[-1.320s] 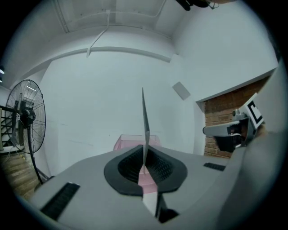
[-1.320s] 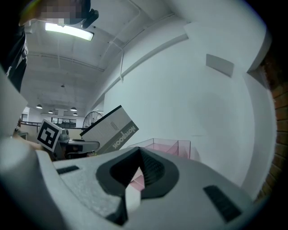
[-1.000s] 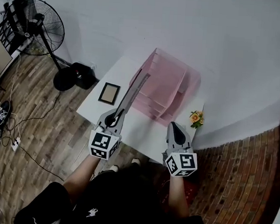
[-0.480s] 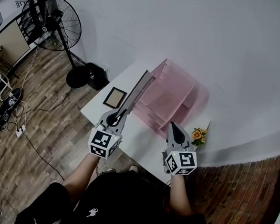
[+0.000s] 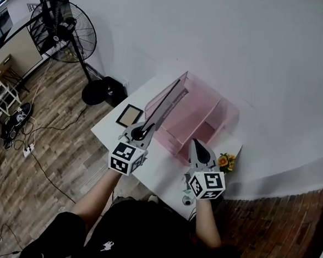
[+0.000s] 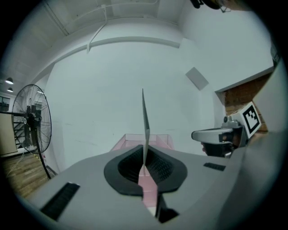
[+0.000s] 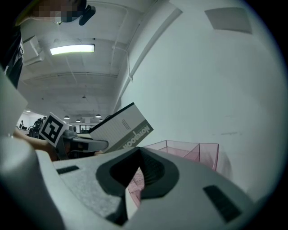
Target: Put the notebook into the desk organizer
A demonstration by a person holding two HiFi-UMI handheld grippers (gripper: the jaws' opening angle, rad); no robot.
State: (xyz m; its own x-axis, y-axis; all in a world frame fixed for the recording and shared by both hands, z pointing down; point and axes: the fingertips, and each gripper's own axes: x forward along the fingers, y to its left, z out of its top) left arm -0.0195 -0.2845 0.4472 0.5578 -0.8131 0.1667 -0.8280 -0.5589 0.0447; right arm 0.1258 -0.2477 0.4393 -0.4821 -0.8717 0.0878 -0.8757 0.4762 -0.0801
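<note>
Seen from the head camera, the notebook (image 5: pixel 164 104) shows mostly edge-on, a thin grey slab slanting up and away from the person. In the left gripper view it shrinks to a single upright line (image 6: pixel 144 130), its cover out of sight. Its lower edge is buried between the pads, and whether its far end touches the pink desk organizer (image 5: pixel 204 115) cannot be told. The organizer's inner dividers blur together through its clear walls. A small thing at the bench (image 5: pixel 159 167) edge beneath the right marker cube is too small to identify.

The left tongs (image 5: pixel 141 132) are clamped tight on the notebook's near end, holding it over the organizer's left side, above the white bench. The right tongs (image 5: pixel 200 150) are fully closed with nothing between them, hovering just before the organizer, beside some orange flowers (image 5: pixel 225 162). A framed picture (image 5: pixel 129 116) lies on the bench's left part.
</note>
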